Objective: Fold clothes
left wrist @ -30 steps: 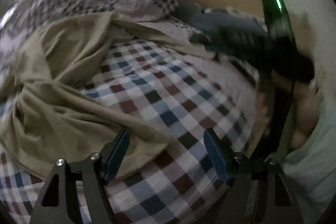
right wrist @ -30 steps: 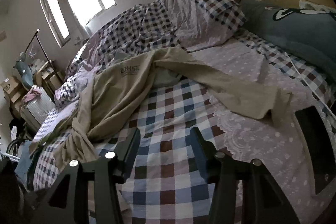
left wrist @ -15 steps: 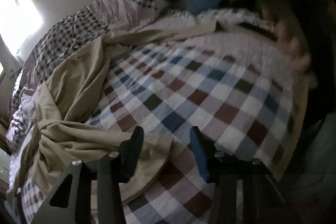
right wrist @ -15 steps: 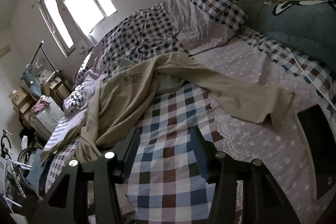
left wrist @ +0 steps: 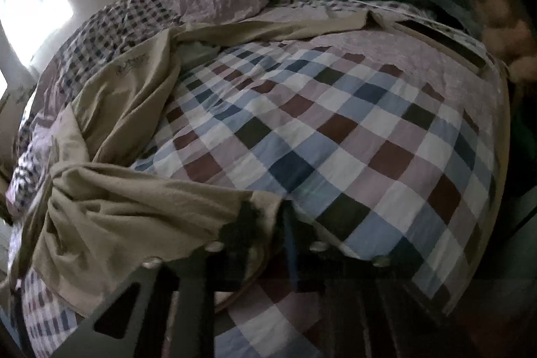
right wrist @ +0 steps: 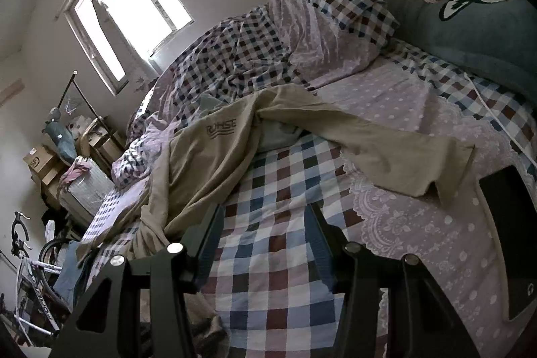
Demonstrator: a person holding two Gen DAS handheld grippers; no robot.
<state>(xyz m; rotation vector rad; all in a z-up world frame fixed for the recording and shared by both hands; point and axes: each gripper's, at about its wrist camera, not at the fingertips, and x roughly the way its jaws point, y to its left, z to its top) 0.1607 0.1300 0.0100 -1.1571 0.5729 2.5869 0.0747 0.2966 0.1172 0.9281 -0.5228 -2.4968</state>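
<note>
Sprawling crumpled along the bed's [right wrist: 419,234] window-side edge, the beige T-shirt [right wrist: 208,156] looks light, limp and non-slip. Left gripper's [left wrist: 268,217] jaws pinch its hem; right gripper's [right wrist: 265,244] jaws stand spread, empty. Hem corners suit gripping.

A beige garment [right wrist: 214,156] spread on the bed carries a dark printed logo that looks like "ROHSE" above wavy lines. A cardboard box [right wrist: 38,161] by the wall shows a round "SF" mark. Lettering on a bicycle frame [right wrist: 37,301] is too small to read.
</note>
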